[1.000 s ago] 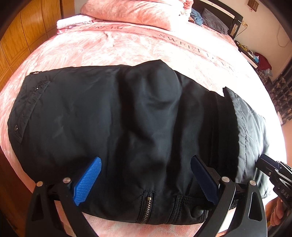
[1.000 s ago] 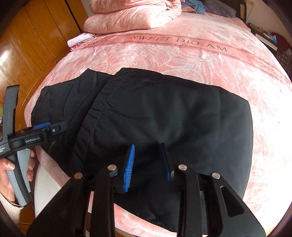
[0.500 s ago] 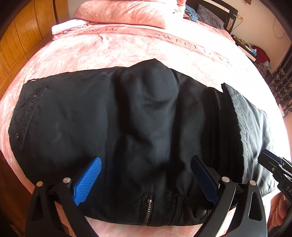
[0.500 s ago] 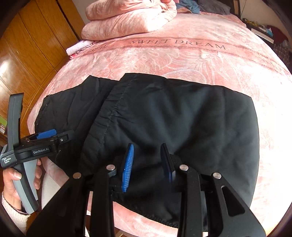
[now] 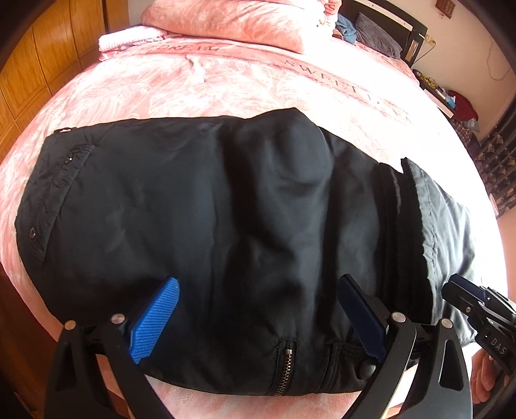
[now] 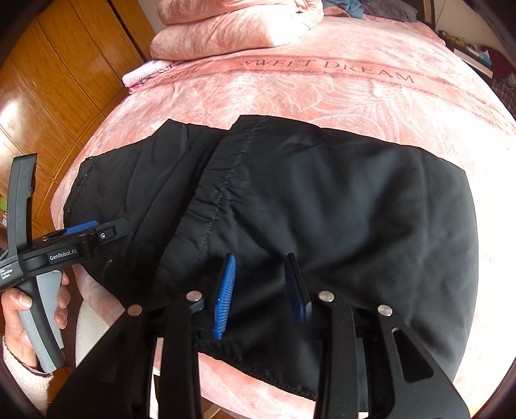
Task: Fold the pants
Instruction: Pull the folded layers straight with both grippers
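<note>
Left gripper [image 5: 258,319]: black two-finger tongs with ribbed blue pads, jaws spread wide and released, nothing between them; it hovers over the near edge of the garment, a wide spread that would suit taking a thick bunch of cloth.

Left hand [image 6: 32,309]: wrapped round the grey handle of the left tongs, off the left side of the right tongs.

Pants [image 5: 209,232]: black, smooth padded fabric, laid crosswise and already doubled over itself; directly ahead of and beneath both tongs, near the bed's front edge.

Waistband end [image 5: 42,199]: stitched band with small snaps, far to the left of the left tongs.

Zipper [image 5: 283,364]: metal-toothed, at the near hem, between the left tongs' two pads.

Folded-over layer [image 6: 322,209]: upper layer with a gathered stitched hem, ahead of the right tongs; it covers the right part of the garment, so one fold looks done.

Right gripper [image 6: 261,290]: same build, jaws narrowly parted and unclenched, over the cloth near the front hem with no fabric pinched that I can see; probably just let go.

Bedspread [image 6: 322,96]: pink plush cover lettered "SWEET DREAM", beyond both tongs, serving as the folding surface.

Folded quilt [image 6: 232,29]: pink, stacked far ahead of the tongs.
</note>
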{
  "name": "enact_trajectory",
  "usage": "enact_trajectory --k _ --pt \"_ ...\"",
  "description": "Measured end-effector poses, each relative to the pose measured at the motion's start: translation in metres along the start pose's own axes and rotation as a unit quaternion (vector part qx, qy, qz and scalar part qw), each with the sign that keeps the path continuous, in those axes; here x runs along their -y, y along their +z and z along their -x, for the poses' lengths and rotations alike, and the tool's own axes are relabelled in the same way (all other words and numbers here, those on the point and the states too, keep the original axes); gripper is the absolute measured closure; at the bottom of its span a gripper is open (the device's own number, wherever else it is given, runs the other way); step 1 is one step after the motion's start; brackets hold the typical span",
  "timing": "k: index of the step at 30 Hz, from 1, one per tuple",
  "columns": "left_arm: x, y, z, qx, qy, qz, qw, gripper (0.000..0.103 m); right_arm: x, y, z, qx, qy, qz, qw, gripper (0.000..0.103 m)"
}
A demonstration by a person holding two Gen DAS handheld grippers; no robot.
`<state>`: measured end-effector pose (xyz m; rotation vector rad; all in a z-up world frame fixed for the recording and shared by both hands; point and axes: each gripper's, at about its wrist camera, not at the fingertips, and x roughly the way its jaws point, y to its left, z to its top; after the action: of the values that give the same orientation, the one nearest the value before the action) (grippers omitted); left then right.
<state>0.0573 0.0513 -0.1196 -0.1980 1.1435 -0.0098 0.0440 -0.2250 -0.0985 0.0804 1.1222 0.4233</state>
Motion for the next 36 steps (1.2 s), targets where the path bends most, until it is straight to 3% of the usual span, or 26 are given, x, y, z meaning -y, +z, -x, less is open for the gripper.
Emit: enact_trajectory --k 5,12,15,17,20,25,36 --pt "-0.042 -0.003 0.016 -0.001 -0.026 0.07 0.9972 0.005 -0.022 0.002 0.006 0.01 0.026 0.022 0.999 0.068" --pt "-0.109 -0.018 0.034 -0.002 -0.001 0.13 0.9916 0.006 -0.046 0.0 -0.005 0.003 0.038 0.047 0.998 0.067" --pt "-0.142 -0.023 0.033 -0.006 0.006 0.175 0.9845 0.011 -0.047 -0.001 -0.011 -0.003 0.04 0.045 0.998 0.063" --pt "-0.157 -0.024 0.03 -0.009 0.0 0.187 0.9823 0.021 -0.047 -0.001 -0.015 -0.006 0.042 0.044 0.998 0.061" --pt "-0.176 -0.023 0.022 -0.02 -0.02 0.214 0.9765 0.021 -0.047 -0.001 -0.018 -0.01 0.044 0.046 0.998 0.06" --pt "-0.198 -0.025 0.011 -0.025 -0.067 0.271 0.96 0.024 -0.043 -0.002 -0.022 -0.013 0.046 0.043 0.998 0.06" --pt "-0.213 -0.026 0.007 -0.02 -0.084 0.292 0.9524 0.032 -0.043 -0.003 -0.027 -0.017 0.043 0.047 0.998 0.057"
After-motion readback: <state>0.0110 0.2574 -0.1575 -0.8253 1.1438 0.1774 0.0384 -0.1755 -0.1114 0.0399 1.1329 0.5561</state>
